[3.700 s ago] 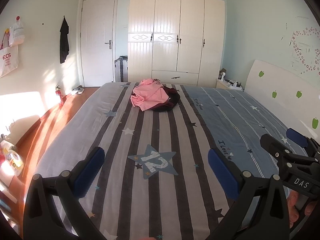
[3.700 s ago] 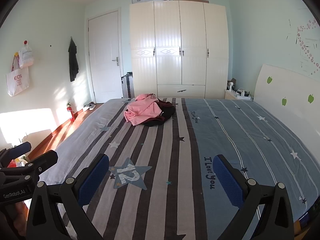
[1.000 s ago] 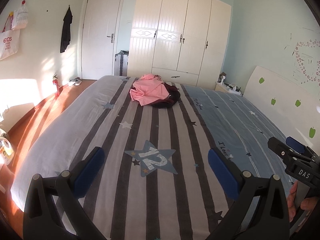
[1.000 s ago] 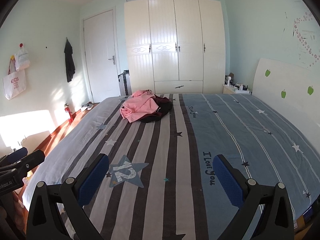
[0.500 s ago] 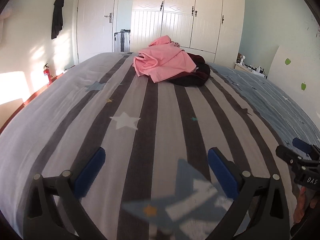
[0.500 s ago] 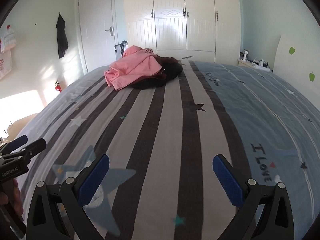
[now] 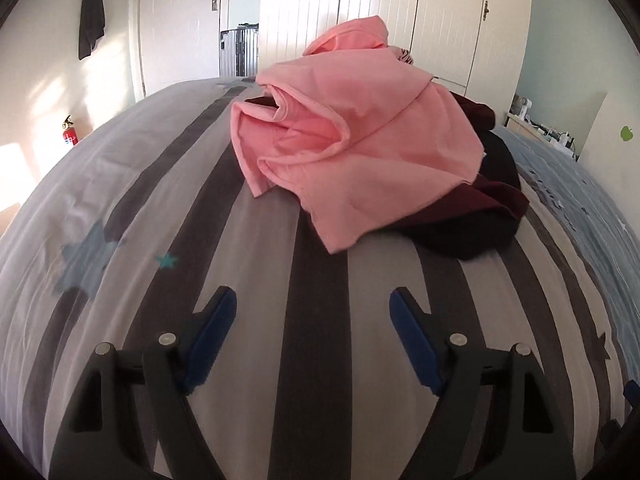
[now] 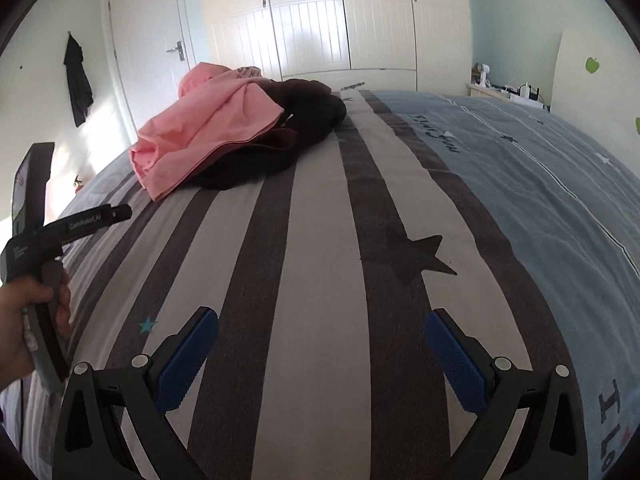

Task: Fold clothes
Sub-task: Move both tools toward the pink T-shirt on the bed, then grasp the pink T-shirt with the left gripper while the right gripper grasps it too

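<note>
A: Step? Looks like a reach toward the pile. The left gripper (image 7: 312, 336) is hovering over the striped duvet (image 7: 248, 280) just short of the pink T-shirt (image 7: 352, 148), jaws spread, holding nothing.

B: Right gripper (image 8: 320, 356) too — jaws apart, empty, sitting further back and to the right. The pink shirt (image 8: 200, 136) is lying crumpled on top of a dark maroon garment (image 8: 296, 132), left of centre toward the far end of the bed.

A: Nothing is lying folded, so I'm reading this as pick-up of the top piece. Next move is needing a pinch on a hem or corner, not the bunched middle, or the maroon one is coming along.

B: Edges: the pink hem nearest the left gripper is hanging free over the stripes. Room: plenty of bare duvet near and to the right for spreading; the left bed edge is dropping away close by.
</note>
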Motion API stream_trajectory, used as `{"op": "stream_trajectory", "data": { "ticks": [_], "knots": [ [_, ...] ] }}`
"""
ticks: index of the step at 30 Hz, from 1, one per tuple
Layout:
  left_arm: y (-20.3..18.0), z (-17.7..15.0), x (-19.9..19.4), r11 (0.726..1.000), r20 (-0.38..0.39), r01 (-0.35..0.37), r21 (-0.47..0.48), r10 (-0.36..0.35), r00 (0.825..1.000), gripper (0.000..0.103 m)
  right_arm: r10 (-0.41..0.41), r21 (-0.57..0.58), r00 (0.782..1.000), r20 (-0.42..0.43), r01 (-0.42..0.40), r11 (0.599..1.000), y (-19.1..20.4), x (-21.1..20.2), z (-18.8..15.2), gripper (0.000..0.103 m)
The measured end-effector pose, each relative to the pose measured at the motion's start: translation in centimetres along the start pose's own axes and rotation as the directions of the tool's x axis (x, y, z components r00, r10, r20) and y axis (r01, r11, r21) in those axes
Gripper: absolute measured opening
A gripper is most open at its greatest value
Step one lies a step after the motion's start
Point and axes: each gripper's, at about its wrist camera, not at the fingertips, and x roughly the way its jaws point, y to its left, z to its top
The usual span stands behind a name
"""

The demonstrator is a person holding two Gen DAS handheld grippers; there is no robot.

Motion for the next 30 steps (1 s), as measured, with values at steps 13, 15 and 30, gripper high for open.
{"op": "stream_trajectory", "data": {
  "ticks": [13,15,30],
  "knots": [
    [-0.5,3.7,4.9,0.991,-0.125,0.115,0.075,-0.105,0.987,0.002,-0.005,-0.058,1.0,-0.02,0.004,0.998,0.9,2.0,6.3,0.102],
    [-0.4,2.6,3.1,0.983,-0.134,0.165,0.079,-0.154,0.979,0.002,0.003,-0.054,1.0,-0.027,-0.005,0.999,1.0,2.0,6.3,0.102],
    [-1.4,-18.3,-21.3,0.947,-0.253,0.306,-0.093,-0.32,0.913,0.001,0.191,0.024,0.97,-0.152,-0.189,0.982,2.6,-1.2,1.1,0.102]
  ]
}}
